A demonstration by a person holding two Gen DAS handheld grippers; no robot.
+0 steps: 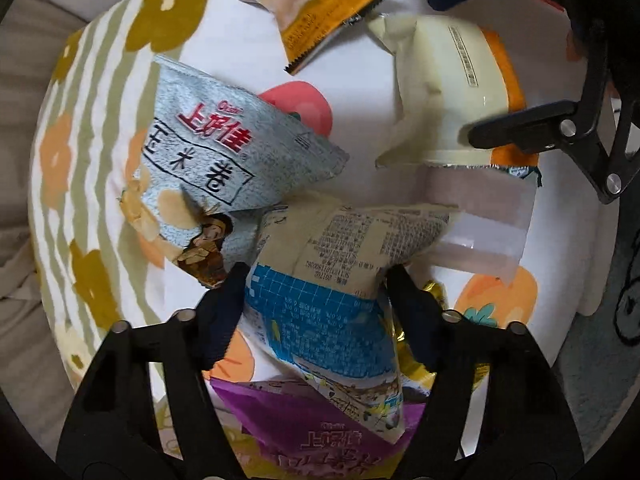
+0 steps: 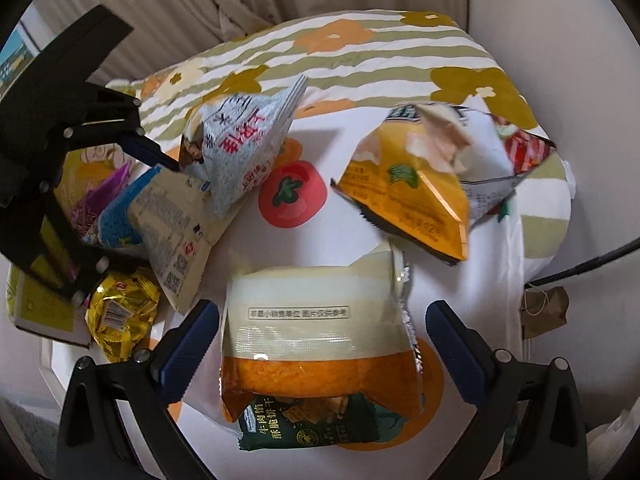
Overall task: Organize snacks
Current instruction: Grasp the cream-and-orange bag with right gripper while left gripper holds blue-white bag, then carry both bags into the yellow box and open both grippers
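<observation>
Your left gripper (image 1: 316,280) is pointing straight down over a heap of snack packets, and its jaws are sitting at a narrow gap with a blue and cream packet (image 1: 320,300) between them. Both pads are touching the packet's pinched waist, so the packet is being held. That packet is lying on top of a purple packet (image 1: 296,428), and a crumpled gold packet (image 1: 416,356) is peeking out just beside the right-hand finger. A grey-blue packet with red lettering (image 1: 224,152) is leaning against the held packet's far end.

Your right gripper (image 2: 322,344) is angling down with its jaws standing wide. A cream and orange packet (image 2: 316,332) is lying between the two blue-padded fingers (image 2: 188,348), and neither finger is touching it. A dark green packet (image 2: 312,424) is sticking out from under its near end. Beyond it, a yellow packet (image 2: 412,196) is resting partly on a white and red packet (image 2: 500,160).

All the snacks are lying on a white cloth printed with fruit (image 2: 292,236), spread over a cushion with green stripes and flowers (image 2: 360,56). A yellow box (image 2: 40,308) is sitting at the left edge of the right wrist view.
</observation>
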